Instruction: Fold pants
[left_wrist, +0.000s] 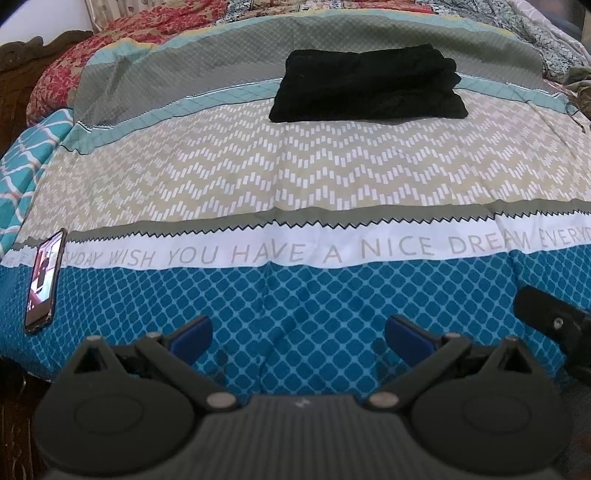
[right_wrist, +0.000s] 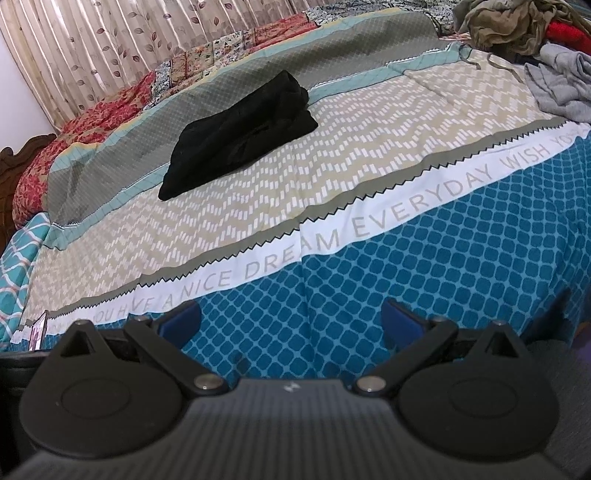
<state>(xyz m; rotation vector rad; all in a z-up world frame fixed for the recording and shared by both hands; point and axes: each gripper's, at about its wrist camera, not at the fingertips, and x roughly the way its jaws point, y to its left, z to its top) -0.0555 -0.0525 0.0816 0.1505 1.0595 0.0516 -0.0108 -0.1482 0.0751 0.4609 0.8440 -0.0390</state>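
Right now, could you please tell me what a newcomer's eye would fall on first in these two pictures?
First, the folded black pants lying alone on the far part of the patterned bedspread, across its teal stripe. Next, the white band of grey lettering running across the bed. Both the left gripper and the right gripper are open, holding nothing, over the blue near edge.

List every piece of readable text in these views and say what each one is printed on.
"WISH YOU HAVE A NICE DREAM EVERYD", cut off at the picture's edge: on the white band of the bedspread, left wrist view.
"A NICE DREAM EVERYDAY WISH": the same white band, right wrist view; the letters beyond either end are partly hidden or cut off.
Phone screen: shows an image, no legible text.
Black folded pants: no label visible.
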